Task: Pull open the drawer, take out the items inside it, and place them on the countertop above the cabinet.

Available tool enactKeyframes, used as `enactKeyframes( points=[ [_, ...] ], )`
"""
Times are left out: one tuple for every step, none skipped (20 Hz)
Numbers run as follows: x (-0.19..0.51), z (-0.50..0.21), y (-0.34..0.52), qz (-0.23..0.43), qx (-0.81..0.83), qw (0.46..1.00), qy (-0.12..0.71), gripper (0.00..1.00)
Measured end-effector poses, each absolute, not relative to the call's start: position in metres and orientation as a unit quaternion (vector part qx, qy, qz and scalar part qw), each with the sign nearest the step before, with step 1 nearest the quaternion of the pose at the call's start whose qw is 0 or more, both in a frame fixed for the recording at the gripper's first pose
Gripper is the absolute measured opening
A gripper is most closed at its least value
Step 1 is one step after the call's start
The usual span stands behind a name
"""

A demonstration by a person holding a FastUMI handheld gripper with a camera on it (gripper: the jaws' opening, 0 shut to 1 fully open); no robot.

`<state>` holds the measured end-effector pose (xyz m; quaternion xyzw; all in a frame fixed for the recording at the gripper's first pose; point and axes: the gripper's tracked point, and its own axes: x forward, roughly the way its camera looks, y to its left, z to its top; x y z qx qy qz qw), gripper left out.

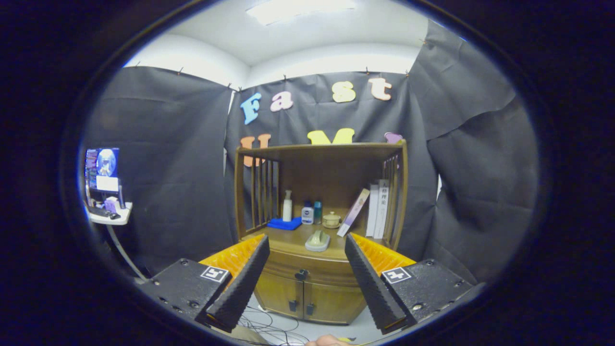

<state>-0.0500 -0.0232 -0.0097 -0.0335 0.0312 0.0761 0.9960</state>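
The drawer (301, 270) sits shut in the cabinet (307, 293), its front flush, its knob (301, 274) at 12 o'clock from my gripper (307, 283), straight ahead and well beyond the fingertips. The drawer's long axis runs 9 to 3 o'clock; its pull direction is toward me. What it holds is hidden.

My gripper is wide open and holds nothing. The knob shows in the gap between the fingers.

Above the drawer, the desk (288, 238) carries a pale green item (317, 240) near its front edge. Behind it stand a blue cloth (284, 223), a pump bottle (287, 205), two small bottles (312, 213), a lidded jar (331, 220) and books (377, 209) at 1 o'clock. Two doors (307, 300) close the cabinet below the drawer.

Judgement: a shut drawer with items on the desk fits either a drawer yet to be emptied or one emptied and pushed back. The pictures do not settle which.
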Motion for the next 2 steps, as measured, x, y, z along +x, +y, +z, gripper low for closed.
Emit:
enactKeyframes(
  points=[
    [-0.0588,-0.0028,-0.0295,0.072,-0.036,0.996,0.023,1.0],
    [-0.0685,0.0039,-0.0358,0.067,-0.042,0.997,0.014,1.0]
  ],
)
